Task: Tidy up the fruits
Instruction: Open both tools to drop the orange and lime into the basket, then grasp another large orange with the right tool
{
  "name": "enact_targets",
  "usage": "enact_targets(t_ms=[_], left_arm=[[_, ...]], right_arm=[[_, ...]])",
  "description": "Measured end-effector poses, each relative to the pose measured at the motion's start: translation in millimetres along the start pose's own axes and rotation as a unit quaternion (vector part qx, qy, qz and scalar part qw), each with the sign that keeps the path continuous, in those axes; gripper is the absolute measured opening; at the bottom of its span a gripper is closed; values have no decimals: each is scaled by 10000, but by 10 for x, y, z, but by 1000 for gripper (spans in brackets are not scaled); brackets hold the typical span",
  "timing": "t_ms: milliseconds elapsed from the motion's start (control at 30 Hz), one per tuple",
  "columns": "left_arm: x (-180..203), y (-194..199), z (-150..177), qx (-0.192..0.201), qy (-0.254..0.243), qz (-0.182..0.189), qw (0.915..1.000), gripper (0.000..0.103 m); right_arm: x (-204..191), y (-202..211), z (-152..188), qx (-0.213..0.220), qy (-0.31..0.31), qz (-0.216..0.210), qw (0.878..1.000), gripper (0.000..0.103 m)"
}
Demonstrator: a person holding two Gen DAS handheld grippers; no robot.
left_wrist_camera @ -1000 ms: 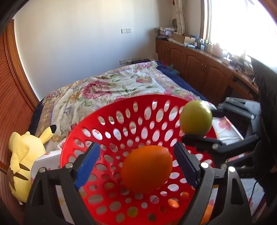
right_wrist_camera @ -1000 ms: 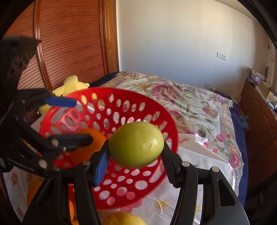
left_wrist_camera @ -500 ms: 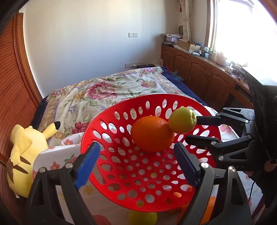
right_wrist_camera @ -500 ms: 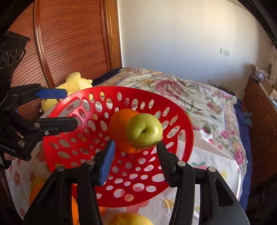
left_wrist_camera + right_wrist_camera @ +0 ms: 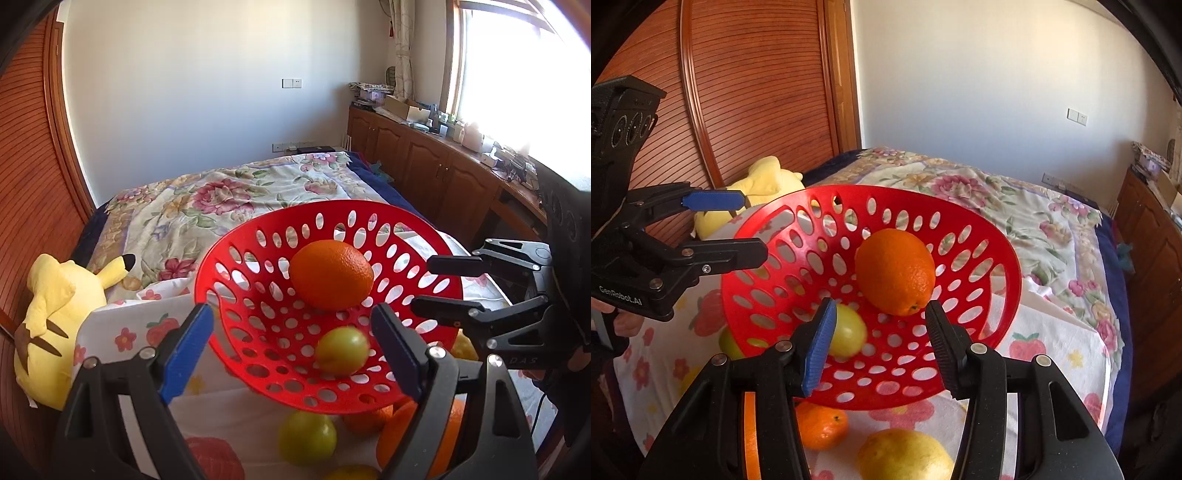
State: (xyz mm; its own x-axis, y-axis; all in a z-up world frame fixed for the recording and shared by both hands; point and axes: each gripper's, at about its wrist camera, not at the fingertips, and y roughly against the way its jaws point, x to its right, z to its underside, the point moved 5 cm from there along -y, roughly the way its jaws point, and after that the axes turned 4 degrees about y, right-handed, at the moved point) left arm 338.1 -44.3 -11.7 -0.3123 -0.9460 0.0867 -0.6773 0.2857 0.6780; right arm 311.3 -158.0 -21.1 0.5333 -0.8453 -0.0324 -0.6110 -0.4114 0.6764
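A red perforated basket (image 5: pixel 236 251) (image 5: pixel 990 236) sits on the bed and holds a large orange (image 5: pixel 330 278) (image 5: pixel 894 271) and a green apple (image 5: pixel 342 350) (image 5: pixel 849 332). My left gripper (image 5: pixel 291 350) is open and empty, just in front of the basket's near rim. My right gripper (image 5: pixel 879 347) is open and empty at the basket's near rim, with the apple close to its blue left pad. Each gripper shows in the other view, the right (image 5: pixel 443 286) and the left (image 5: pixel 738 229), both at the basket's sides.
Loose fruit lies on the white strawberry cloth (image 5: pixel 1045 332) by the basket: a green apple (image 5: pixel 306 437), oranges (image 5: pixel 369 419) (image 5: pixel 822 424) and a yellow fruit (image 5: pixel 905 458). A yellow plush toy (image 5: pixel 55 306) lies at the left. A floral quilt (image 5: pixel 229 195) covers the bed behind.
Both grippers opened and drew back. The orange and the green apple left their jaws and now lie in the red basket, the apple rolling down to the near side.
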Motion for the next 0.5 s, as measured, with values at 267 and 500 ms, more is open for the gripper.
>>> enact_targets(t_ms=[267,500], left_arm=[[13,236,163,75,21,-125,9999,88],[25,455,385,112,30,-128,9998,88]], right_arm=[[-120,284,110,211,-137,60,9997,56],[-217,568,235,401,-301,173,9986,58]])
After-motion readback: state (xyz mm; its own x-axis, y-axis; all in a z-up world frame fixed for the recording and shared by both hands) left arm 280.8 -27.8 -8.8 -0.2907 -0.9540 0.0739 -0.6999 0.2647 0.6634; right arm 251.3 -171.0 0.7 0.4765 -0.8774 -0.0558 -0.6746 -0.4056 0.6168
